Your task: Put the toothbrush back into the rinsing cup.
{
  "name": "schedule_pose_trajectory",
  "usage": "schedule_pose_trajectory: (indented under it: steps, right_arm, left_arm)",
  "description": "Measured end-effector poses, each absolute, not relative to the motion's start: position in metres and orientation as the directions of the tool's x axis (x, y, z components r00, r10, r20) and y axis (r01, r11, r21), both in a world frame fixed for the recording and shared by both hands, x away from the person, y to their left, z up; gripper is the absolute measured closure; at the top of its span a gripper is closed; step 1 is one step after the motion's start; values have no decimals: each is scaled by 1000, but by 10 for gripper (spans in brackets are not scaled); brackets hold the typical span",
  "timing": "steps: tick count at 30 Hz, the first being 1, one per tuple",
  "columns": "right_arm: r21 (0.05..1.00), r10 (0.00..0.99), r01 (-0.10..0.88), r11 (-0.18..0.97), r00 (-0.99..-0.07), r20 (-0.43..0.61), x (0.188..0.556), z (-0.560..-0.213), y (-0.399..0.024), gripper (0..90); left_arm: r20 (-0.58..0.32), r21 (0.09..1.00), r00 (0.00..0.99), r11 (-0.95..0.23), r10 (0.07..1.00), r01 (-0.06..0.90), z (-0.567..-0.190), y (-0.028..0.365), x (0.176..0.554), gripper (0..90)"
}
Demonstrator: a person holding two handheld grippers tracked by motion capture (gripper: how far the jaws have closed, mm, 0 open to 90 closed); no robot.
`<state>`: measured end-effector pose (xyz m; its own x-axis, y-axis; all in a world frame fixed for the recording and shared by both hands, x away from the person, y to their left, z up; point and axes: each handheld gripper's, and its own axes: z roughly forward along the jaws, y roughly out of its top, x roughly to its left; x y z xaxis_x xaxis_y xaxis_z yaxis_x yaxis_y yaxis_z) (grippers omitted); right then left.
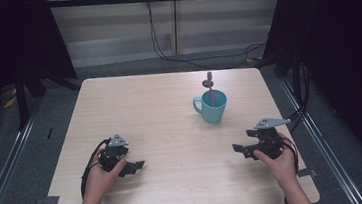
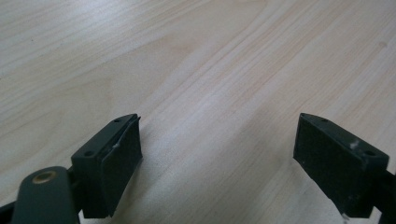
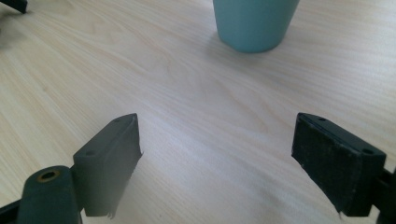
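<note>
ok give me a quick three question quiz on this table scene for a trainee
1. True or false: the right gripper is clamped on the teal mug.
2. Multiple choice: what stands in the mug? A) a pink-handled utensil B) a pair of scissors C) nothing
3. Fill in: the left gripper has its jaws ____ with only bare table between them.

Key
1. False. Its jaws stand apart over bare wood, and the mug sits farther off.
2. A. The pink-handled utensil rises above the rim, with its dark end on top.
3. Open.
</note>
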<state>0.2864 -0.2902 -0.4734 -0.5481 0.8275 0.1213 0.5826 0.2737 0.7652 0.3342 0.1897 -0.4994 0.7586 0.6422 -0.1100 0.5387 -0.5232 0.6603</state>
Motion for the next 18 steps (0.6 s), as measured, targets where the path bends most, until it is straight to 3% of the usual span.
schedule_pose_trajectory:
  steps: [18]
  right_arm:
    - [733, 833, 595, 329, -549, 72, 275, -507, -290, 146]
  left_arm:
    - [-28, 693, 789, -556, 614, 458, -505, 192, 326, 144]
